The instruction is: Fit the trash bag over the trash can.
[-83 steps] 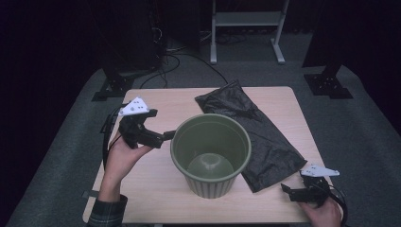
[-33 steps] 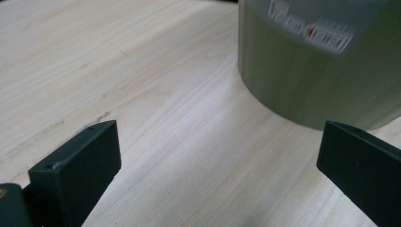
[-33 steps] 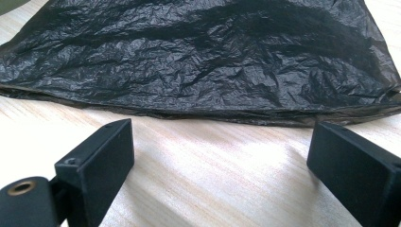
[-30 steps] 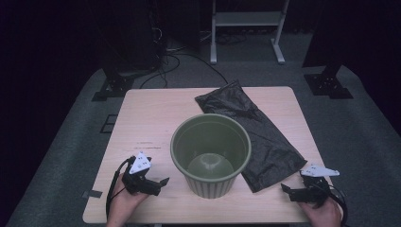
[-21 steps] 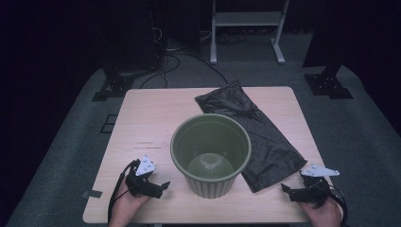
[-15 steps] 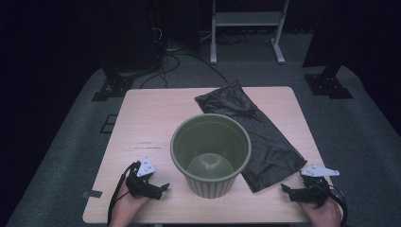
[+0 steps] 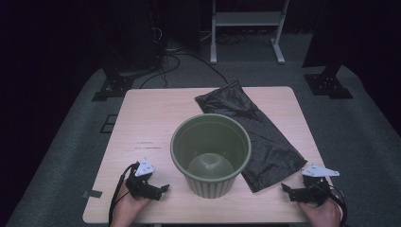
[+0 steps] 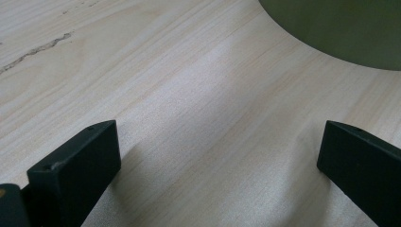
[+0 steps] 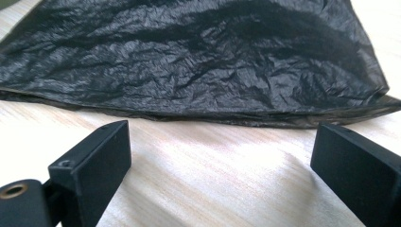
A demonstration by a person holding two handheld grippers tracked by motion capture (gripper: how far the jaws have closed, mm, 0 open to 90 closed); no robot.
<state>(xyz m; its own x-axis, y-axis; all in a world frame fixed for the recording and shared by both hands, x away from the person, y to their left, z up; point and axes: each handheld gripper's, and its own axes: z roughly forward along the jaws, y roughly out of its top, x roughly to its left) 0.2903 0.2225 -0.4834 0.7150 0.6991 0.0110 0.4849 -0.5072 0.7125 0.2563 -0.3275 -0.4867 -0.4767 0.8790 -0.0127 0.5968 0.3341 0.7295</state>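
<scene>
Jaws of the right gripper (image 7: pixel 294 191) stand wide apart with nothing between them, low over the table (image 7: pixel 142 123) at its near right corner. In the right gripper view the black plastic bag (image 9: pixel 198 61) lies straight ahead of those jaws, its near hem just beyond their tips and not touching them. That is the relation the coming move likely turns on: the bag is directly forward of the right gripper and close, so a short push ahead would bring the hem between the jaws. The bag's long axis runs diagonally across the table, from the far middle down toward the near right, and its near end points at the right hand.

The left gripper (image 7: pixel 160 188), also spread open and empty, rests on bare wood at the near left, with the green bucket (image 7: pixel 210 153) between it and the bag. So the right gripper is the nearer one by far.

The bag is flat, crinkled and glossy, thin film lying in folded layers; its left edge runs beside or slightly under the bucket, which stands upright and empty at the table's middle.
</scene>
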